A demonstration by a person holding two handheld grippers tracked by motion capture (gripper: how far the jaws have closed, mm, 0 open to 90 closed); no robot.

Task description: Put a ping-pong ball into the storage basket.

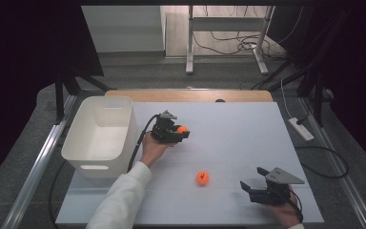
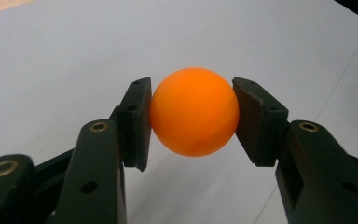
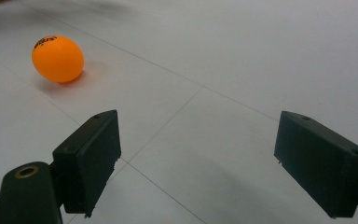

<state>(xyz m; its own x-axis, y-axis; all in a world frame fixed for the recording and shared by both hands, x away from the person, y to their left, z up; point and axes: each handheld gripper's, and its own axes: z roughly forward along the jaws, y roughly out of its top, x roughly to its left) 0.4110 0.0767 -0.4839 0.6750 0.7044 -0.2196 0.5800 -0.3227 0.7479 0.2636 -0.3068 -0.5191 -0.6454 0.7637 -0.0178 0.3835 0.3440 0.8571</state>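
Orange ball (image 2: 194, 112) sits clamped between the two black jaws of the left gripper (image 1: 180, 130), held above the middle of the desk (image 1: 248, 129), nearer its left side and just to the right of the white bin (image 1: 101, 136). That bin stands at the desk's left edge, open at the top, and nothing shows inside it. A second orange ball (image 1: 202, 178) lies on the bare desk nearer the front edge, well apart from the held one, with nothing between it and the right gripper (image 1: 250, 188). The right gripper rests by the front right corner with its jaws spread wide and nothing between them. The desk top is a pale grey-white sheet with thin seam lines; a strip of wood (image 1: 190, 95) shows along its far edge. Beyond the desk the floor is grey, with the white metal legs of another table (image 1: 189, 43) and loose cables (image 1: 238, 43) lying behind it, and a white power strip (image 1: 301, 129) off the right edge. The left gripper view shows the pads pressing the ball's two sides, which the high view leaves too small to judge. The right gripper view shows black print (image 3: 45, 42) on top of the loose ball, ahead and to the left of its jaws. A white sleeve (image 1: 119, 200) comes in at the front edge.
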